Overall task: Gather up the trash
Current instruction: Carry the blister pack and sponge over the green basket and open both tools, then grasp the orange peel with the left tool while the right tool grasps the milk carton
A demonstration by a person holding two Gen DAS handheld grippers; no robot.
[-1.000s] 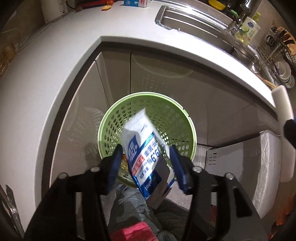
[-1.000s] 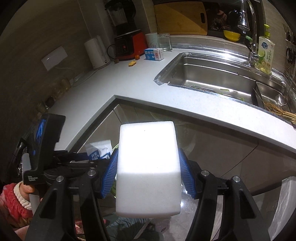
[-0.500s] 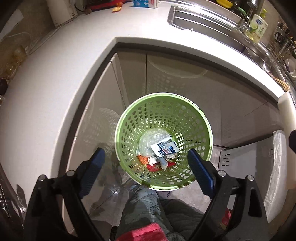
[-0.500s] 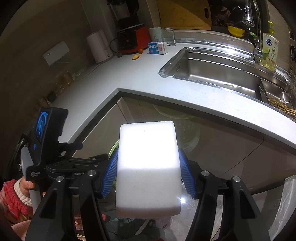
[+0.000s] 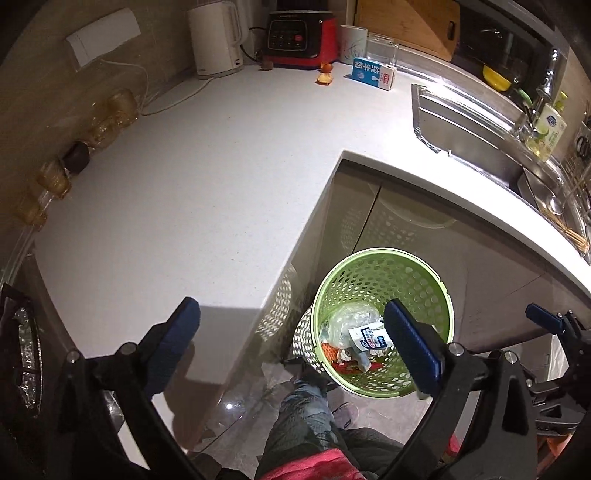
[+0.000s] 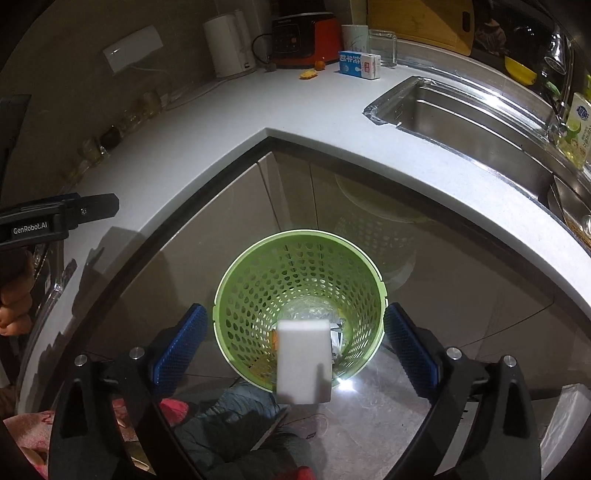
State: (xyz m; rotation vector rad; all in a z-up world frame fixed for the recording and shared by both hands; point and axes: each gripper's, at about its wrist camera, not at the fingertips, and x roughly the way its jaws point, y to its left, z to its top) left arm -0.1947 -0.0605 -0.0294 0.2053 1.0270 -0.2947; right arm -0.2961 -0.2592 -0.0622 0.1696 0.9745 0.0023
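Kitchen corner, white L-shaped countertop (image 5: pixel 177 192) over glossy grey cabinet doors; items as I read them from both wrist cameras.

Floor, inside the counter's angle: green perforated trash basket (image 6: pixel 299 280), upright, its pattern mirrored in the cabinet fronts. Contents in the left view: crumpled clear plastic, a blue-and-white wipes packet (image 5: pixel 367 338), some orange and red scraps.

White block (image 6: pixel 303 360), sponge-like, loose in front of the basket's mouth and near rim in the right view, touching neither pad.

My right gripper (image 6: pixel 295 341): jaws have just been opening and stand wide, blue pads well clear on either side of the block, holding nothing.

My left gripper (image 5: pixel 291 341): jaws have just been opening too, spread wide and empty; one pad sits over the counter edge, the other over the basket rim.

Counter, far end: white electric kettle (image 5: pixel 216 37), red-and-black appliance (image 5: pixel 301 35), white mug (image 5: pixel 352 44), blue-and-white milk carton (image 5: pixel 373 72) lying on its side, orange peel scraps (image 5: pixel 325 74).

Right side: stainless sink (image 6: pixel 472 122), bottle of dish soap (image 6: pixel 578 129) by the tap.

Lower frame: my trouser leg and a red sleeve.
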